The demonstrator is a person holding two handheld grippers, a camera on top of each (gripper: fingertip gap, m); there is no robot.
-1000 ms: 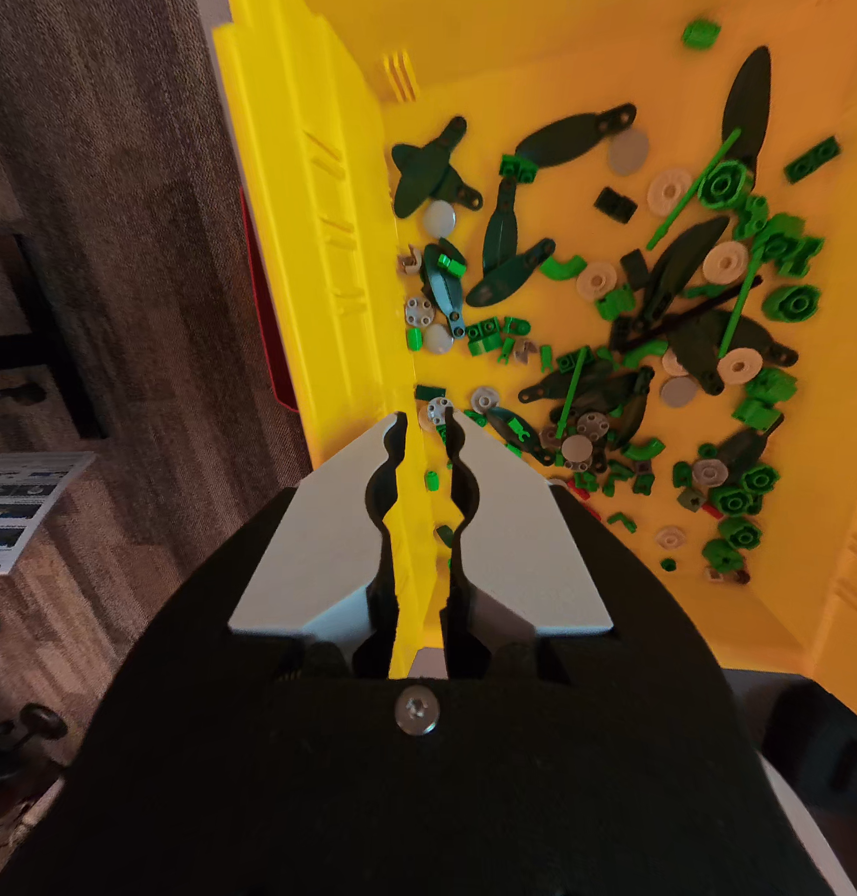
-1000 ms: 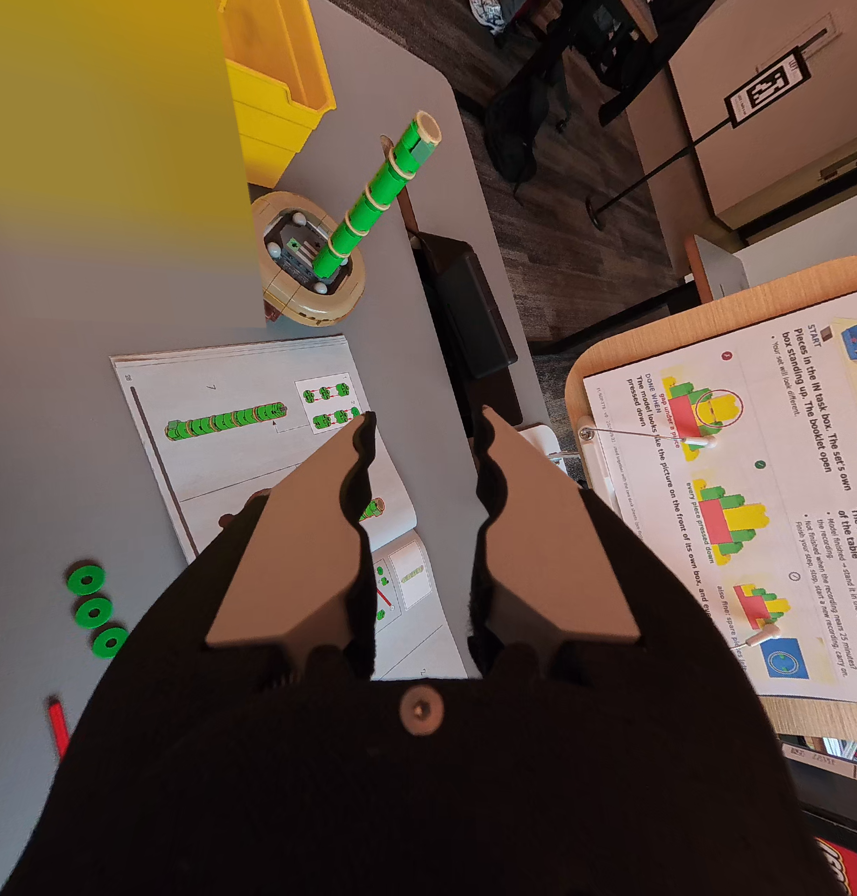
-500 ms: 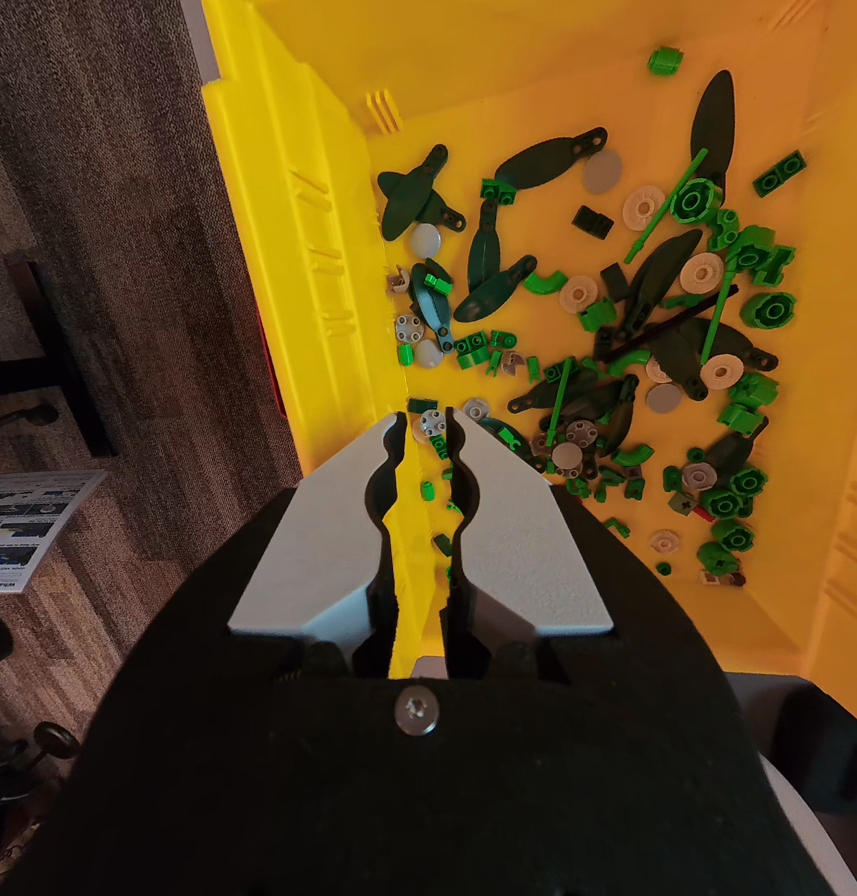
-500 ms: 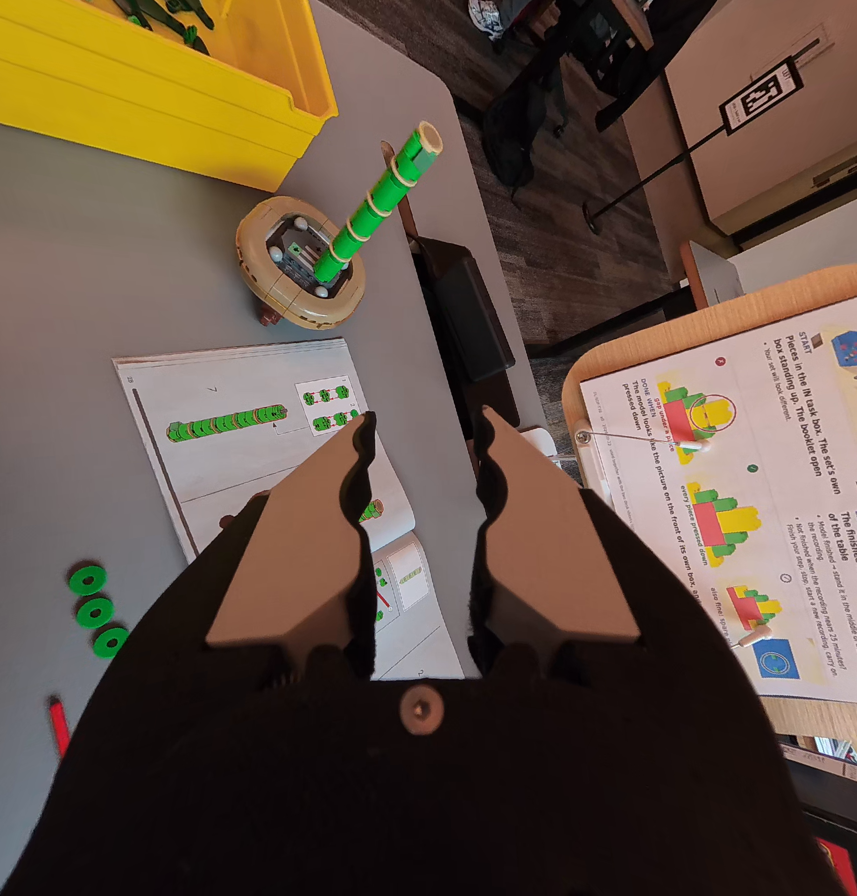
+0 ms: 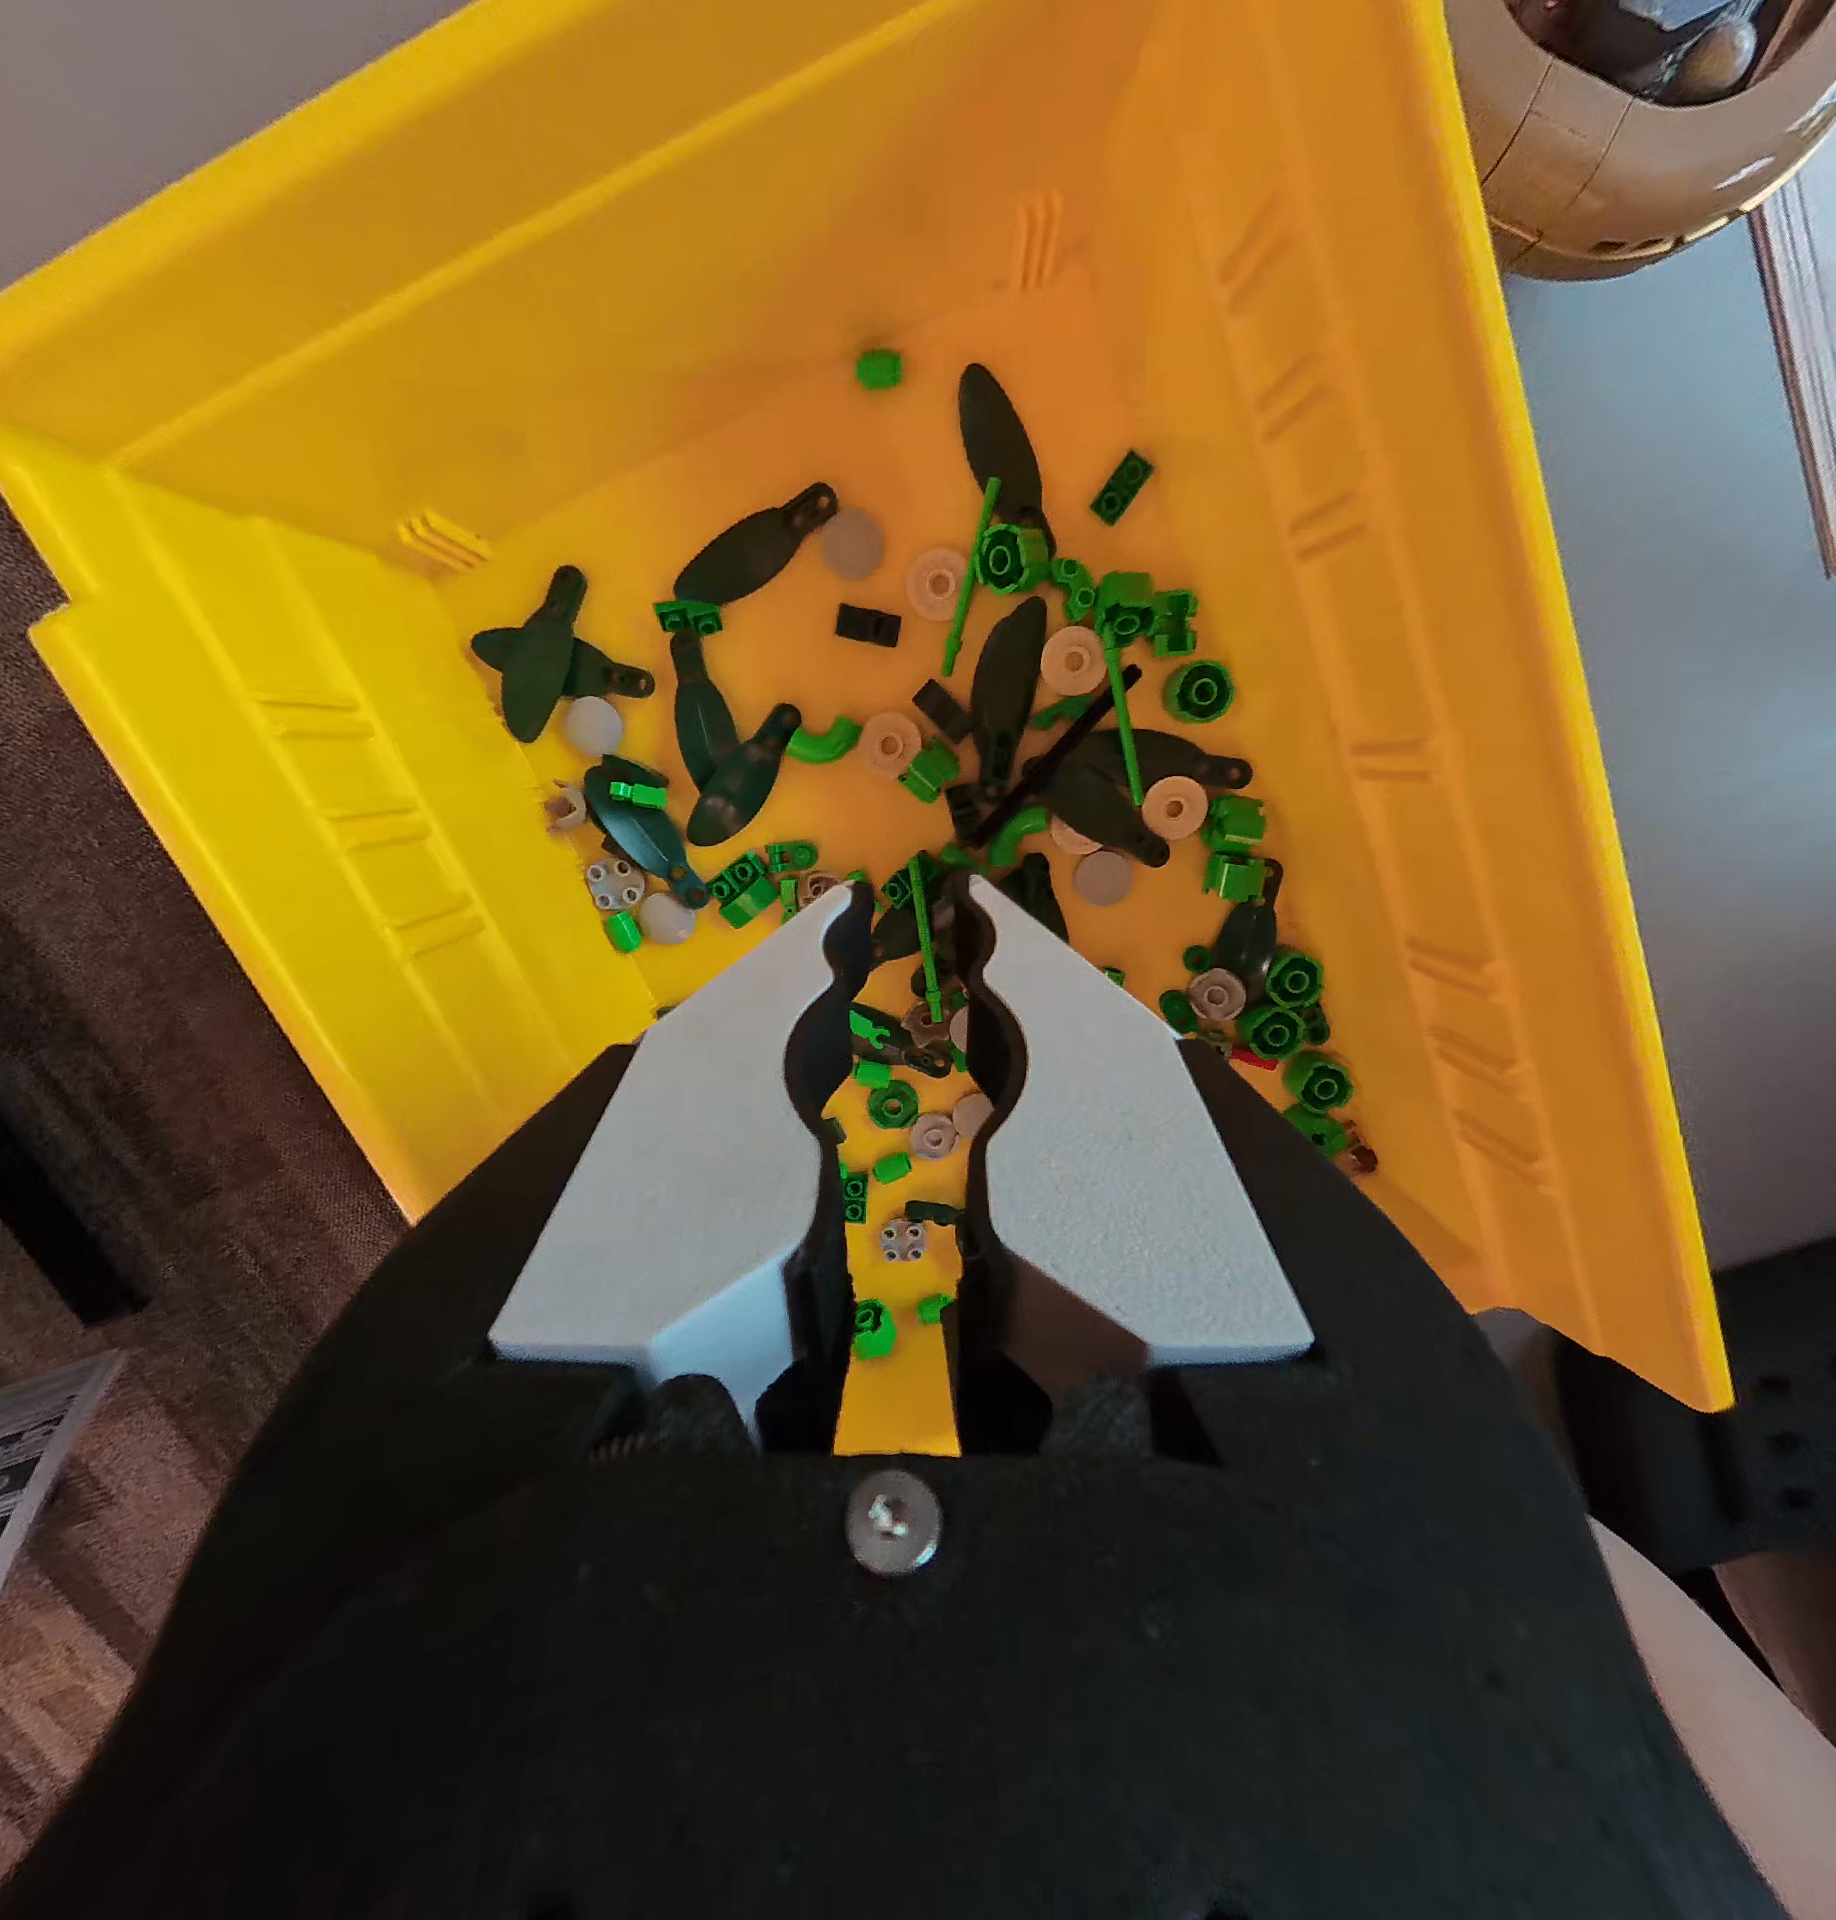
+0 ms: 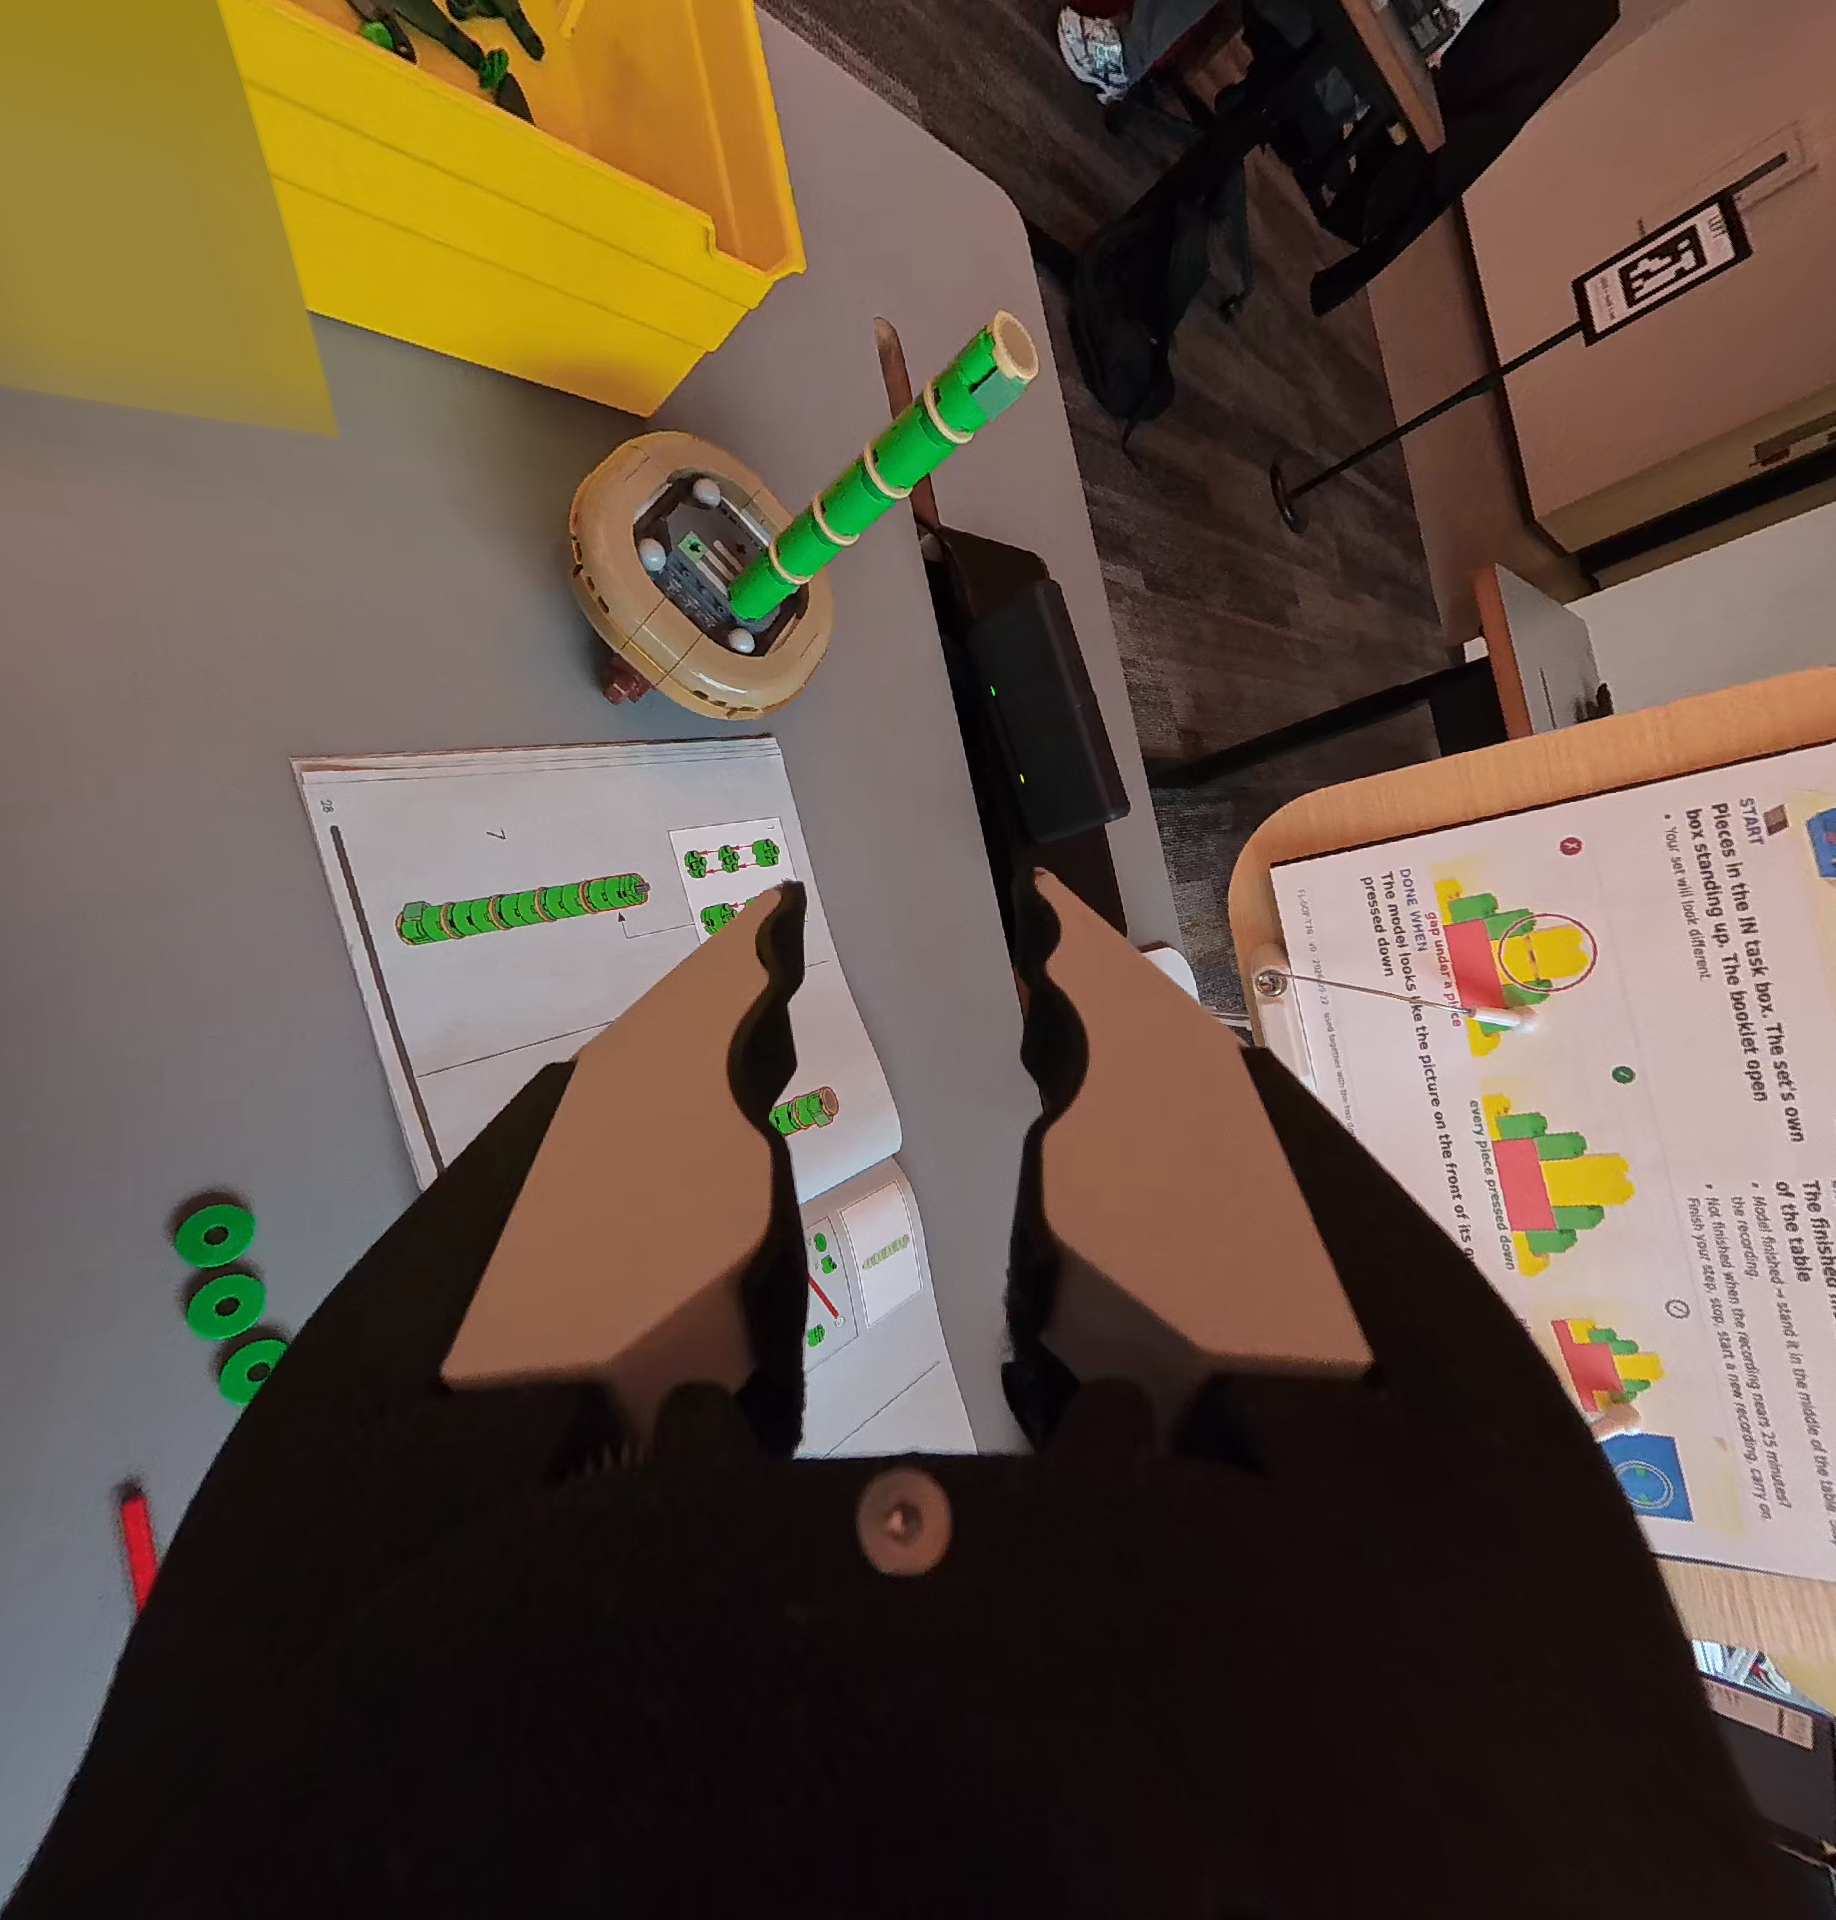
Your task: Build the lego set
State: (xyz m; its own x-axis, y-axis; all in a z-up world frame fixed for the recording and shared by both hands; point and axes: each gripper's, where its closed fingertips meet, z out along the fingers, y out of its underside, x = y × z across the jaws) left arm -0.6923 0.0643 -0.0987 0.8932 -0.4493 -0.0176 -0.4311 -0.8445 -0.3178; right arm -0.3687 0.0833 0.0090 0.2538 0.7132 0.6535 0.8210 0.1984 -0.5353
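Lego pieces point(image 5: 976, 748) — dark green leaf shapes, bright green studs and rods, tan and grey round plates — lie scattered over the floor of a deep yellow plastic bin point(image 5: 394, 343), thickest toward its middle and right side. The left gripper point(image 5: 912, 896) hangs above the bin with its grey fingers a narrow gap apart and nothing between them; a thin green rod point(image 5: 928, 940) on the bin floor shows through the gap near the tips. The right gripper point(image 6: 909, 896) hovers over the grey tabletop point(image 6: 166, 675), jaws wide apart and empty, above the open instruction booklet point(image 6: 540, 914). Beyond the booklet stands the partly built model: a round tan base point(image 6: 685, 592) with a green segmented stalk point(image 6: 872, 478) rising from it at a slant. Three flat green rings point(image 6: 223, 1299) lie in a row left of the booklet, a red stick point(image 6: 137, 1538) nearer the lower edge. A printed sheet point(image 6: 1620, 1143) rests on a wooden board to the right.
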